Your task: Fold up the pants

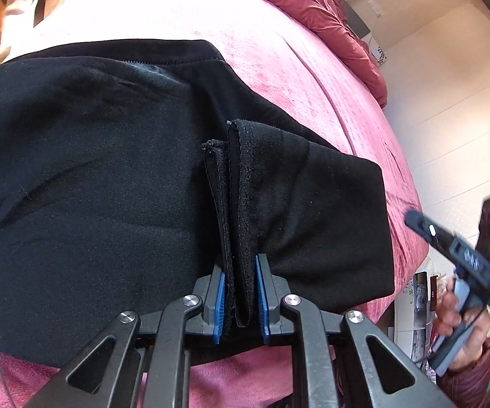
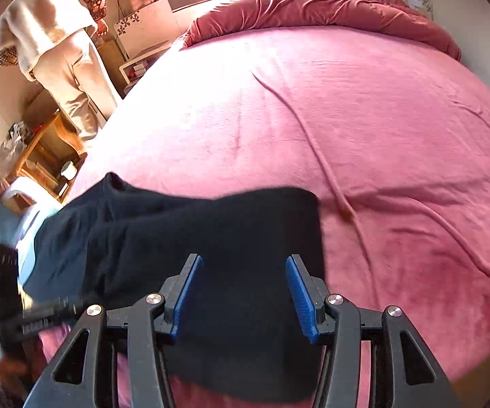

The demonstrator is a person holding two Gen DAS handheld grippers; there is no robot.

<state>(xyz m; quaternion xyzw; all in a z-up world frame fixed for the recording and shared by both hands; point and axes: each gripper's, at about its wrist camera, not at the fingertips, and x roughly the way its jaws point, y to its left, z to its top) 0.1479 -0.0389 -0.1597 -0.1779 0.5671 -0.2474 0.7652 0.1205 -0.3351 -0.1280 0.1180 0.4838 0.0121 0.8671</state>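
Observation:
Black pants (image 1: 92,187) lie folded on a pink bed cover (image 1: 296,78). My left gripper (image 1: 241,272) is shut on two stacked hem edges (image 1: 231,204) of the pants, which stand up between its blue pads. In the right wrist view the pants (image 2: 211,224) lie across the lower left of the bed cover (image 2: 347,136). My right gripper (image 2: 245,289) hovers over them with its jaws apart, and no cloth is pinched between the blue pads (image 2: 299,292). A hand (image 1: 455,309) carries the right gripper beyond the bed's right edge.
A crumpled dark red duvet (image 2: 313,3) is heaped at the far end of the bed. A person in cream clothes (image 2: 58,34) stands beside the bed at far left, by a wooden nightstand (image 2: 48,149). A pale wall (image 1: 449,119) runs along the right side.

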